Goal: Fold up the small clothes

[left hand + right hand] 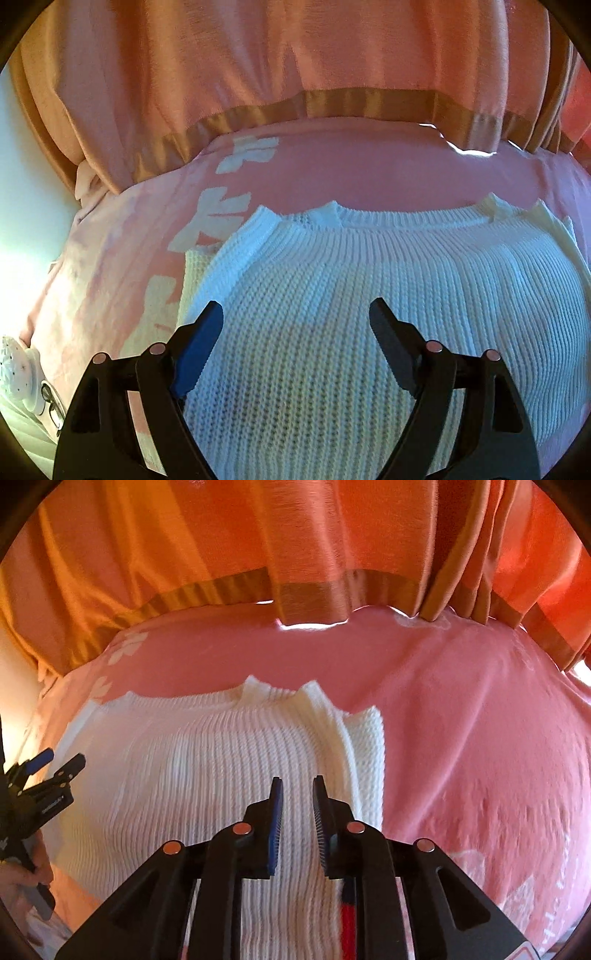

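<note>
A white ribbed knit sweater [351, 295] lies flat on a pink bedspread [351, 170], its sides folded inward. My left gripper [295, 310] hovers over the sweater's left half, jaws wide apart and empty. In the right wrist view the sweater [207, 760] fills the middle, with a folded flap [365, 738] along its right edge. My right gripper [297, 782] is over the sweater near that flap, jaws a narrow gap apart with nothing between them. The left gripper [61, 762] also shows at the far left, open, held by a hand.
Orange curtains [295, 546] with a gold band hang behind the bed's far edge. The pink bedspread [480, 738] with white flower prints extends to the right. A white dotted object [18, 369] sits at the left edge by the wall.
</note>
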`<state>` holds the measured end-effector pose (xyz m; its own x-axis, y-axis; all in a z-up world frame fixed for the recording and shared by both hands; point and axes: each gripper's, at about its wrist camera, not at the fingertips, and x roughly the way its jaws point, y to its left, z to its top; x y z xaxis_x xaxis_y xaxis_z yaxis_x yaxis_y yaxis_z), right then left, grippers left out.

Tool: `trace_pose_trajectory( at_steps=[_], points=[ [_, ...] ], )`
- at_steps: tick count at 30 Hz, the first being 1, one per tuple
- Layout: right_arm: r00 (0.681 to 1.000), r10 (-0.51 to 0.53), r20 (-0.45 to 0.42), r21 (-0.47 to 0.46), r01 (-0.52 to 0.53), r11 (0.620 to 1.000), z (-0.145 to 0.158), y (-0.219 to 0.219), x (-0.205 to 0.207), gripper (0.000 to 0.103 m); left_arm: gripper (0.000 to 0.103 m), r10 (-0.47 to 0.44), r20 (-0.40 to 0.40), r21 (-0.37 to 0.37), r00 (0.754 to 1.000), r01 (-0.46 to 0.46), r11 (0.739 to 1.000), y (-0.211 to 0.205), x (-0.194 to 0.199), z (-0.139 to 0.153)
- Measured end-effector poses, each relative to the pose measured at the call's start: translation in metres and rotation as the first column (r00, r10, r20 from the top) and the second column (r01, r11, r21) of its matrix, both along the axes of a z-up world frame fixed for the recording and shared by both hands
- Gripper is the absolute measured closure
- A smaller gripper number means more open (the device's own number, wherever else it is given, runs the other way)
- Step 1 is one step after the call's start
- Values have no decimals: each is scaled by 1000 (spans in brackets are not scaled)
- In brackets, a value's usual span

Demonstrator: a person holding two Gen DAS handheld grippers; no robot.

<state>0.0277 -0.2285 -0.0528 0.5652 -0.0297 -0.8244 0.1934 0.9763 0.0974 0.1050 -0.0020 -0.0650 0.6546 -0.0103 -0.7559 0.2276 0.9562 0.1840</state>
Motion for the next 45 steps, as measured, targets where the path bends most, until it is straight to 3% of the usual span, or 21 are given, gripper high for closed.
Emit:
trace_pose_trajectory(
  at_steps=[7, 8, 11, 15, 18, 19, 20, 21, 22, 24, 25, 27, 28, 31, 33, 35, 36, 37, 40, 43, 45],
  points=[
    [999, -15, -38, 18, 15, 1000, -20, -5, 9, 85, 20, 11, -16, -6, 1000, -11, 1000, 4, -8, -5],
    [999, -22, -32, 14, 22, 1000, -18, -8, 12, 80, 20, 13, -18, -5, 1000, -13, 1000, 4, -7, -5],
    [997, -82, 9, -13, 83, 996, -12, -27, 24, 47, 19, 46, -19, -36, 999, -47, 998, 9, 5, -2],
    [998, -68, -20, -35, 67, 997, -22, -37, 44, 47, 17, 110, -84, -135, 990, -120, 983, 27, 35, -2],
    [996, -51, -77, -38, 48, 998, -44, -37, 62, 48, 18, 155, -179, -240, 972, -196, 951, 46, 57, -11],
    [995, -48, -91, -37, 44, 998, -49, -38, 65, 51, 29, 160, -213, -274, 964, -216, 937, 50, 63, -17],
    [994, -47, -97, -40, 43, 998, -53, -37, 68, 65, 39, 159, -232, -289, 960, -224, 931, 51, 65, -20],
    [995, -46, -94, -40, 42, 998, -52, -36, 69, 87, 61, 159, -232, -283, 960, -223, 933, 50, 67, -21],
    [997, -36, -72, -8, 35, 999, -44, -36, 68, 89, 93, 163, -207, -272, 965, -217, 938, 50, 66, -18],
    [1000, -30, 3, 47, 30, 998, -21, -36, 60, 91, 99, 114, -174, -343, 978, -168, 924, 51, 62, -1],
    [998, -27, 50, 52, 25, 998, -8, -36, 55, 92, 99, 108, -151, -363, 983, -157, 918, 52, 59, 8],
    [995, -31, 99, 22, 29, 999, 2, -38, 51, 95, 99, 115, -96, -328, 989, -141, 934, 51, 57, 14],
    [996, -33, 84, 0, 33, 999, -3, -39, 54, 95, 98, 126, -90, -292, 988, -147, 945, 50, 60, 11],
    [993, -57, -108, 23, 60, 998, -60, -52, 69, 95, 94, 132, -214, -267, 968, -188, 945, 53, 74, -20],
    [994, -64, -84, 1, 64, 998, -51, -48, 64, 92, 91, 139, -199, -277, 970, -192, 942, 56, 69, -17],
    [998, -68, 9, -20, 69, 997, -23, -40, 51, 85, 70, 132, -177, -277, 975, -179, 944, 60, 59, 0],
    [997, -59, 59, -32, 61, 998, -9, -35, 42, 85, 41, 133, -144, -284, 981, -170, 944, 64, 52, 11],
    [996, -46, 83, -35, 49, 998, -1, -29, 36, 85, 23, 147, -88, -284, 985, -166, 944, 70, 44, 22],
    [992, 44, 122, -16, -42, 999, 12, -1, 14, 85, 22, 156, -29, -239, 987, -158, 958, 86, 31, 32],
    [985, 158, 75, 9, -159, 987, 4, 36, 0, 85, 22, 172, -119, -283, 978, -200, 938, 114, 20, 18],
    [969, 241, 49, 22, -243, 970, -2, 65, -2, 86, 22, 164, -235, -327, 958, -237, 915, 128, 12, -3]
  ],
)
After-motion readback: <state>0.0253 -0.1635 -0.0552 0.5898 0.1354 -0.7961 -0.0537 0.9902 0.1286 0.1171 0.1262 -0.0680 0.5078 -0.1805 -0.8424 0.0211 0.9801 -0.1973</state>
